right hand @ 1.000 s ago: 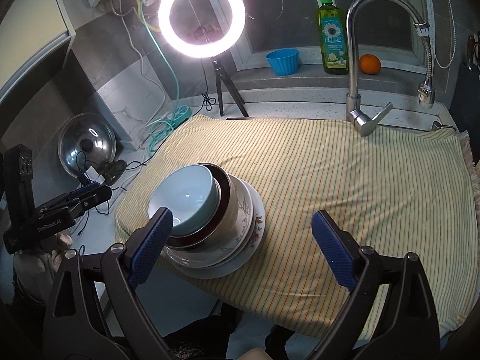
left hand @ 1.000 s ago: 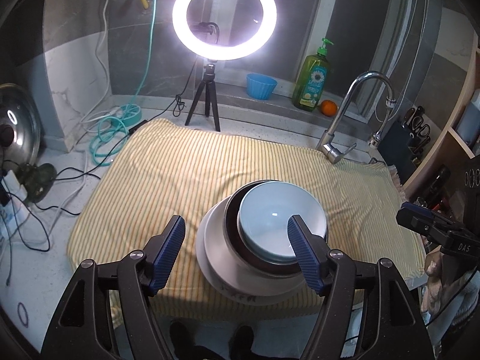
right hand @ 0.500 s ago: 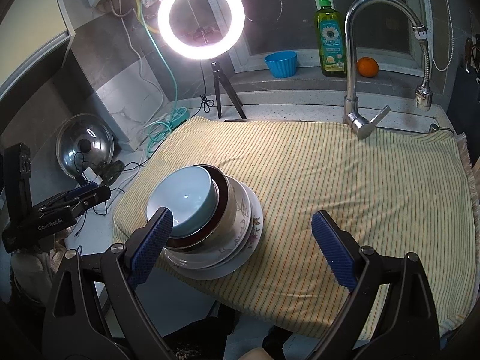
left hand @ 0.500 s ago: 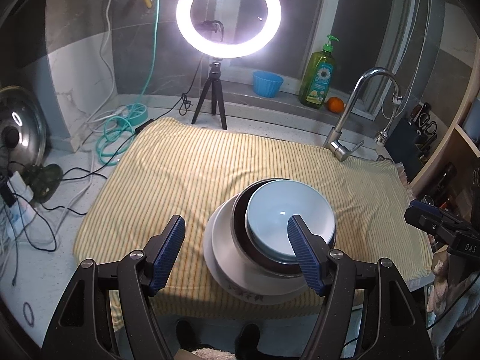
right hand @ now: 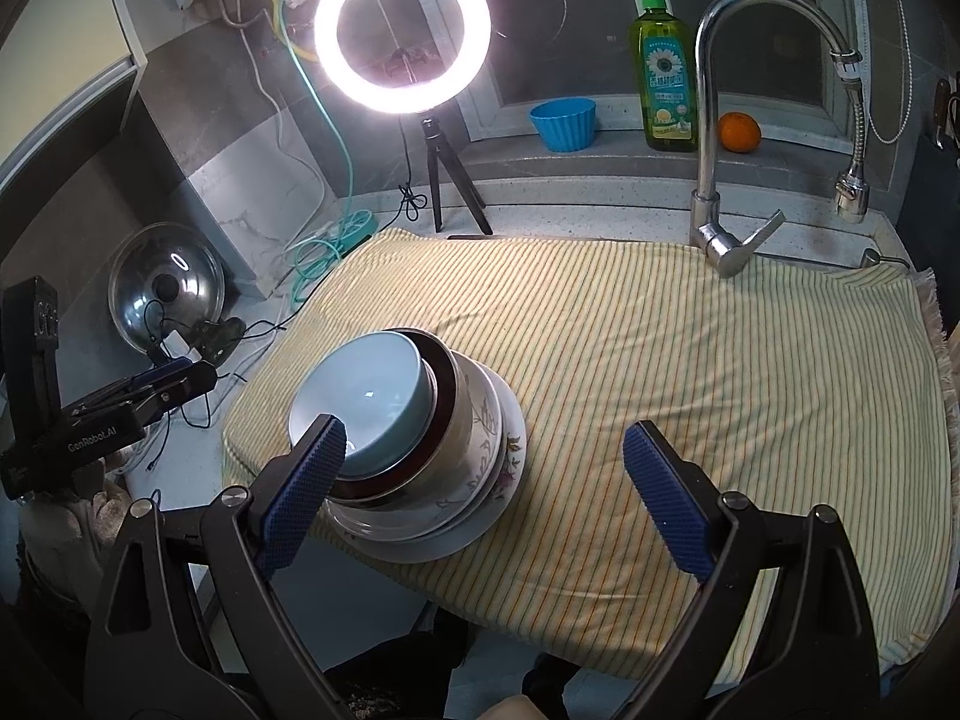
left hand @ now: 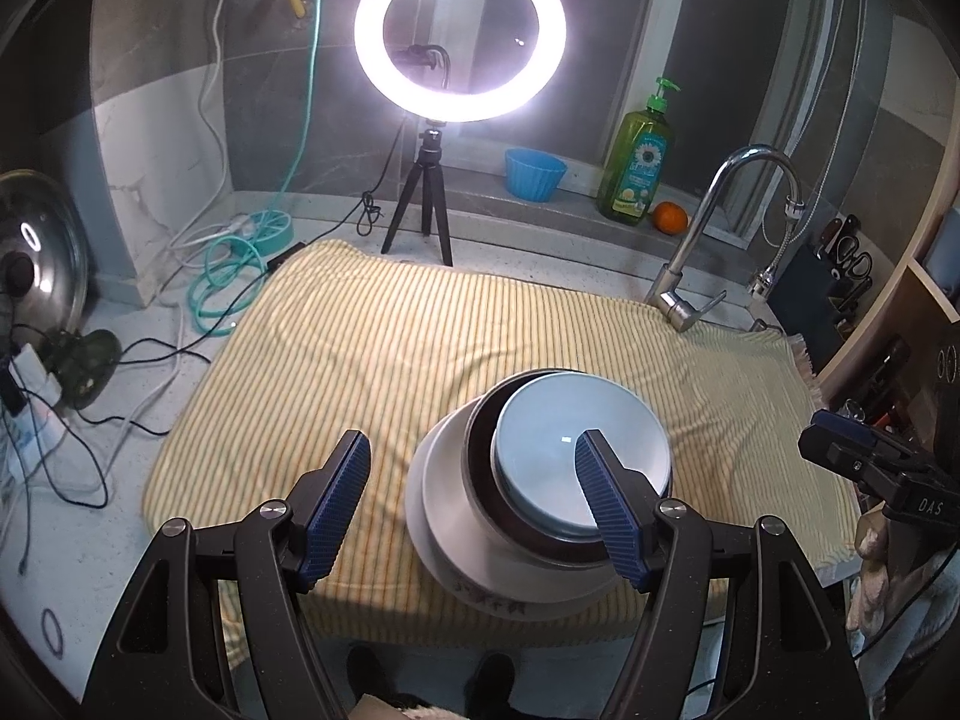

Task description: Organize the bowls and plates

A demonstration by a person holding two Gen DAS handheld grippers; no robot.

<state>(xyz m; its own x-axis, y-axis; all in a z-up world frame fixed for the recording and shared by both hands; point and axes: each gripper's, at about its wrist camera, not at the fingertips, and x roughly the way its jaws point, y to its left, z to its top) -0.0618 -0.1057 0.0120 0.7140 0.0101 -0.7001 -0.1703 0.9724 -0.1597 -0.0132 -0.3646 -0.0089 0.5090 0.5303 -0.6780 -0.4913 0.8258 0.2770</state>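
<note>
One stack of dishes stands near the front edge of a yellow striped cloth point(left hand: 420, 336). On top is a light blue bowl point(left hand: 579, 459), nested in a dark brown bowl point(left hand: 480, 450), on white floral bowls and a floral plate point(right hand: 510, 456). The blue bowl also shows in the right wrist view point(right hand: 366, 402). My left gripper point(left hand: 474, 480) is open and empty, above and in front of the stack's left side. My right gripper point(right hand: 483, 462) is open and empty, above and in front of the stack's right side.
A ring light on a tripod point(left hand: 459, 42) stands behind the cloth. A faucet point(right hand: 720, 120) rises at the back right. A blue cup point(right hand: 564, 123), a green soap bottle point(right hand: 663, 66) and an orange point(right hand: 739, 132) are on the ledge. A pot lid point(right hand: 165, 288) and cables lie at the left.
Both grippers have drawn back and up a little from the stack, staying open. The stack has not moved.
</note>
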